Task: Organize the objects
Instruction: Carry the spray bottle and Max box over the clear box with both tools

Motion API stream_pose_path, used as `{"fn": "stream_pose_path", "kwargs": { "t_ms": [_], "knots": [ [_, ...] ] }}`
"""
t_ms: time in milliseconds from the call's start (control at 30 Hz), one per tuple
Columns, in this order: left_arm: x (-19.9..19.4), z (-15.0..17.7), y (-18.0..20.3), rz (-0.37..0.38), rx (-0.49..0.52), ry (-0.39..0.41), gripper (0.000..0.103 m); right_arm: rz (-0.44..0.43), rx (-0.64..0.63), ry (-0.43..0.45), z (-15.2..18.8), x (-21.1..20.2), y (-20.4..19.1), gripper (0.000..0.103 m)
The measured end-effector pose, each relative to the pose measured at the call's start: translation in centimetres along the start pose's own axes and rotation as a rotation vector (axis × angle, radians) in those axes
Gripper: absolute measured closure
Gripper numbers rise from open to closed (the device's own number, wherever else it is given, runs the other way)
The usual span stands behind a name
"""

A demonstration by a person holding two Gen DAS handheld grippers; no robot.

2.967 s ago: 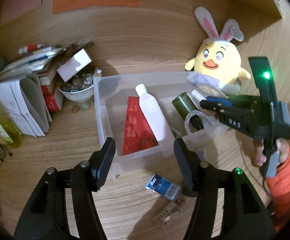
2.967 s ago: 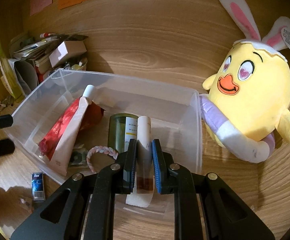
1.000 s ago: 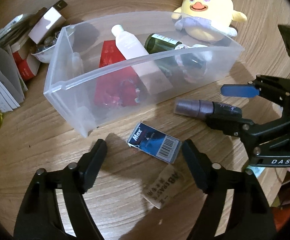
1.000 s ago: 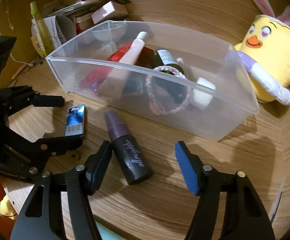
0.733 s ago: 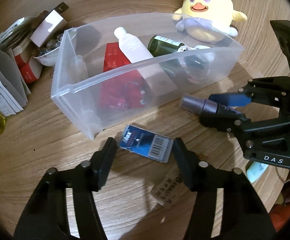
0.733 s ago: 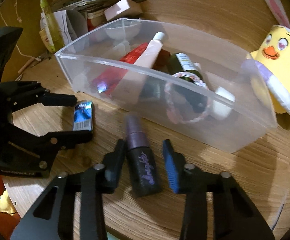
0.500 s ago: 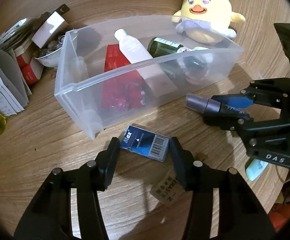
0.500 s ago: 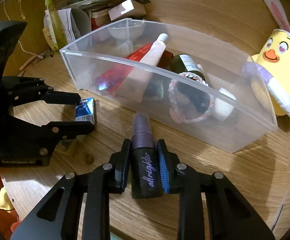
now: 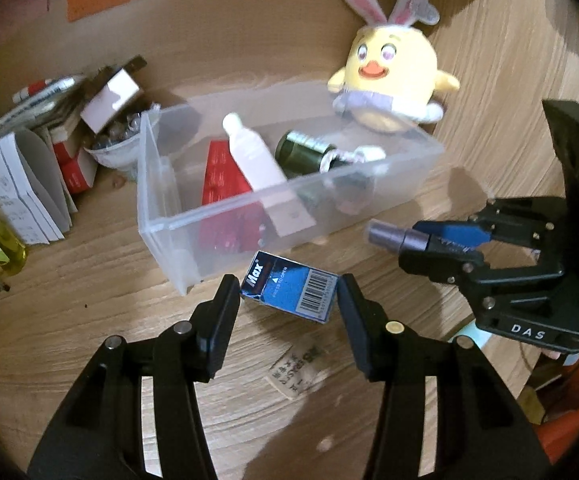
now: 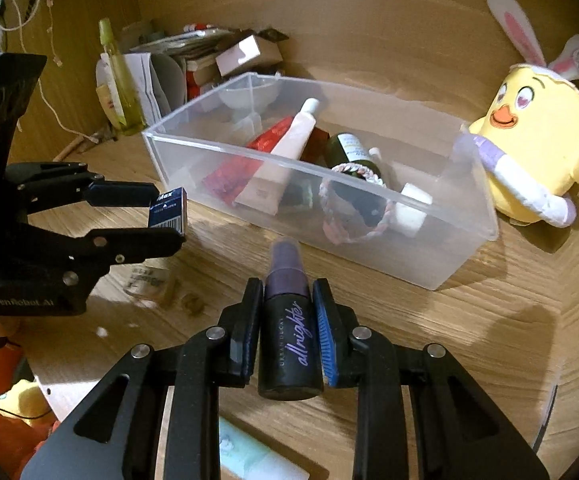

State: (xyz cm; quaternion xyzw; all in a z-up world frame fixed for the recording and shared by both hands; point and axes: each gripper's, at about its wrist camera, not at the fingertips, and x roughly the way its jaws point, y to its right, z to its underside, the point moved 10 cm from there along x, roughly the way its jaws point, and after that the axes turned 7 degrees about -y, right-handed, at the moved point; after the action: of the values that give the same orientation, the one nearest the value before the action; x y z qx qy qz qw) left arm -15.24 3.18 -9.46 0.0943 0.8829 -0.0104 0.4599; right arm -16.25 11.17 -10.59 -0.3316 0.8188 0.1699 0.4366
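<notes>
A: Two grippers, each pinching something. In the left wrist view the left gripper (image 9: 287, 292) sits low and centre, its fingers (image 9: 221, 312) pressed on the ends of a blue box (image 9: 289, 286) marked "Max" with a barcode. Its jaws have just been closing, the box between them.

B: And the box is off the wooden table (image 9: 89, 280)?

A: It looks lifted, tilted, with a shadow beneath. From the right wrist view the same blue box (image 10: 169, 210) hangs at middle left, near the clear bin (image 10: 429, 264).

B: The right gripper (image 10: 287, 320)?

A: Lower centre of its own view, its jaws just closed too, clamped on a dark spray bottle (image 10: 289, 332) with a purple cap, lettered "all nighter". The cap points toward the bin's near wall.

B: What's in the bin?

A: A white tube (image 10: 285, 160), a red packet (image 10: 249, 160), a dark green bottle (image 10: 349, 152), a braided ring (image 10: 353, 208). A yellow plush chick (image 10: 537, 140) with rabbit ears sits at the right, touching the bin's far corner.

B: Upper left?

A: A pile of papers and boxes (image 9: 41, 148), blurred.
</notes>
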Motion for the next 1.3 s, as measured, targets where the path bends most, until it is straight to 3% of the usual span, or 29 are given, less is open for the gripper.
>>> {"fn": "stream_pose_path", "kwargs": {
  "t_ms": [600,1000,1300],
  "knots": [
    [-4.4,-3.5,-0.9,-0.019,-0.085,0.15,0.053,0.023,0.071,0.151,-2.6,-4.8,2.4,0.08],
    [-2.9,-5.8,-2.8,-0.059,-0.146,0.146,0.053,0.062,0.102,0.238,-6.6,-6.8,5.0,0.08],
    [-0.5,-6.4,-4.0,-0.062,-0.184,0.107,0.053,0.07,0.141,0.209,-8.8,-4.5,6.9,0.08]
  ]
}}
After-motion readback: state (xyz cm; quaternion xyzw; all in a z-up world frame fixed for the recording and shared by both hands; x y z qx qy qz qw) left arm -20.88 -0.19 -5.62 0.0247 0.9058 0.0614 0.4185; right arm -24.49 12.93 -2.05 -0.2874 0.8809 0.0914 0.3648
